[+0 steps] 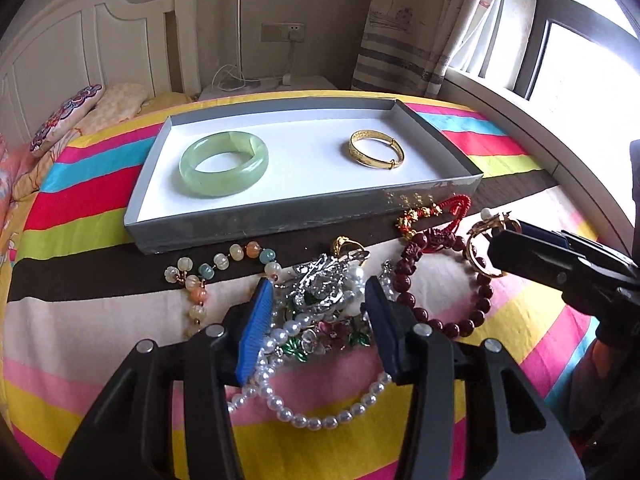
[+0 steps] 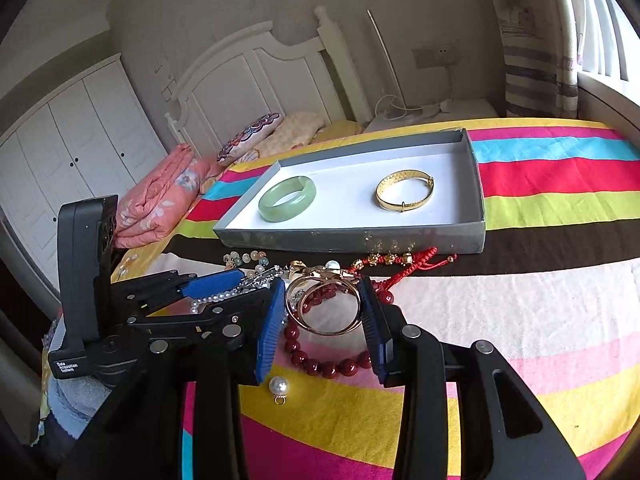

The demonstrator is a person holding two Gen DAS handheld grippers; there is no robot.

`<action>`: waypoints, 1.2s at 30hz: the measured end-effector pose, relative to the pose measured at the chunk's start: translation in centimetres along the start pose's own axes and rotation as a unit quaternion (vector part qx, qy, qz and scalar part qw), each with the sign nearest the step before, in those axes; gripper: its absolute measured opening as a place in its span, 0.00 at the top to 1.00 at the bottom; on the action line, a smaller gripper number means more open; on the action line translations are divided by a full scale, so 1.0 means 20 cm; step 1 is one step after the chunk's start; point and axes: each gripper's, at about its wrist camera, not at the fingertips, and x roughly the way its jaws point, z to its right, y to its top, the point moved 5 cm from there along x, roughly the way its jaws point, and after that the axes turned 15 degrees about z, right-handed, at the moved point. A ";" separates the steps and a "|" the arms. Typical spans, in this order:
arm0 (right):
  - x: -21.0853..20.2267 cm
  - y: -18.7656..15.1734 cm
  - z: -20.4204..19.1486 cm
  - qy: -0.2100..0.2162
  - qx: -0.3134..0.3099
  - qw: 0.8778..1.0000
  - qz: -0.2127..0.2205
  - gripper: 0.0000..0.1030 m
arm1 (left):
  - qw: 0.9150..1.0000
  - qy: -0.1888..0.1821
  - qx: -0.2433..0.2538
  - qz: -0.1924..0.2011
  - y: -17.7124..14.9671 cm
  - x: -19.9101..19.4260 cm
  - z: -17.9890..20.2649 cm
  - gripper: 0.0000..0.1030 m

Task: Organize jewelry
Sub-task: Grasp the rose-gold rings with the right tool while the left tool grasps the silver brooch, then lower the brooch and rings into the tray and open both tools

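A grey tray (image 1: 256,224) (image 2: 352,236) with a white floor lies on the striped bedspread. It holds a green jade bangle (image 1: 224,168) (image 2: 287,199) and a gold bangle (image 1: 376,148) (image 2: 405,190). A jewelry pile lies in front of it: a silver brooch (image 1: 320,284), a pearl necklace (image 1: 304,412), a pastel bead bracelet (image 1: 216,268), a dark red bead bracelet (image 1: 452,320) (image 2: 328,366) and a red cord bracelet (image 1: 436,212) (image 2: 400,264). My left gripper (image 1: 320,292) is open astride the brooch. My right gripper (image 2: 322,300) (image 1: 496,240) is shut on a rose-gold bangle (image 2: 324,304), held slightly raised.
A loose pearl pendant (image 2: 279,387) lies under my right gripper. Pillows (image 2: 248,136) and a folded pink quilt (image 2: 160,196) lie at the head of the bed. A white headboard (image 1: 100,40), a nightstand (image 1: 264,86) and a window (image 1: 580,40) stand beyond.
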 end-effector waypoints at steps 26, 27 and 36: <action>-0.03 0.01 0.00 0.008 0.006 1.000 0.016 0.64 | 0.998 -0.020 0.018 0.062 0.19 -0.10 0.09 0.65; -0.03 0.02 0.00 0.008 0.006 1.000 0.016 0.64 | 0.998 -0.020 0.018 0.062 0.21 -0.10 0.09 0.65; 0.04 0.15 0.09 0.000 0.026 0.999 0.020 0.64 | 0.999 -0.028 -0.008 0.041 0.39 0.09 0.07 0.65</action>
